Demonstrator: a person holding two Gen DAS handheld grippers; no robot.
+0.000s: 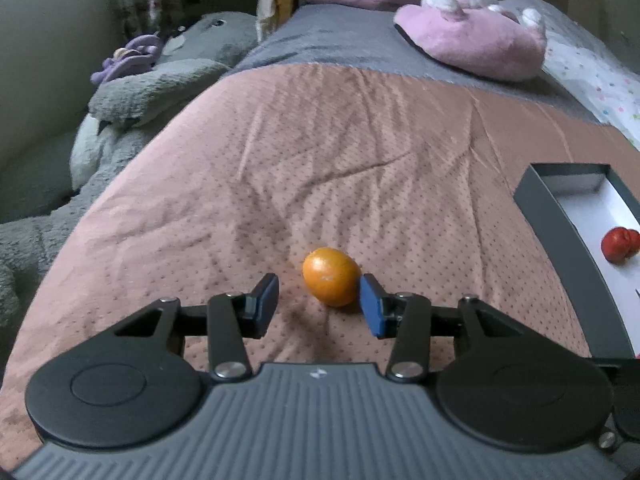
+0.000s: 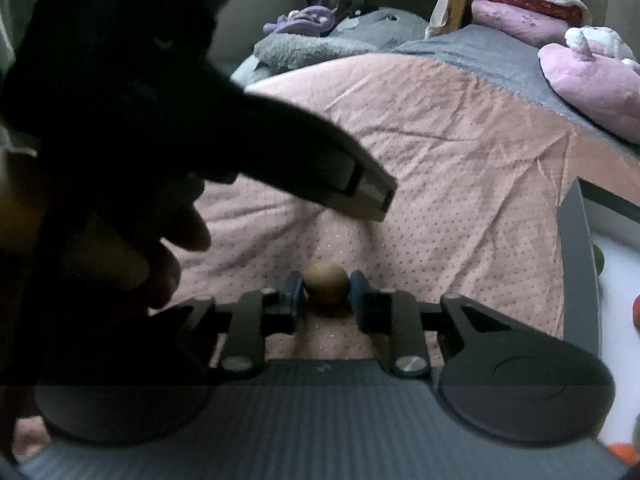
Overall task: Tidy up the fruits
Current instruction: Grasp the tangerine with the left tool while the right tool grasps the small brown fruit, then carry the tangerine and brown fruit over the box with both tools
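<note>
Blue-padded left tongs [image 1: 319,306] stand apart around the orange fruit [image 1: 330,276], which lies on the pink bedspread [image 1: 320,160] at lower centre. Right tongs [image 2: 325,300] clamp a small brown round fruit [image 2: 327,288]. Both fruits look light, firm and smooth; taking them across the middle seems safest. The grey box [image 1: 560,224] waits at right.

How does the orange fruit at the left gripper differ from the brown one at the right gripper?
The orange fruit is bright orange and egg-shaped; the brown fruit is dull tan and rounder. The left gripper is open, only its right pad near the orange fruit; the right gripper has closed on the brown fruit from both sides. Both sit over the pink bedspread.
</note>
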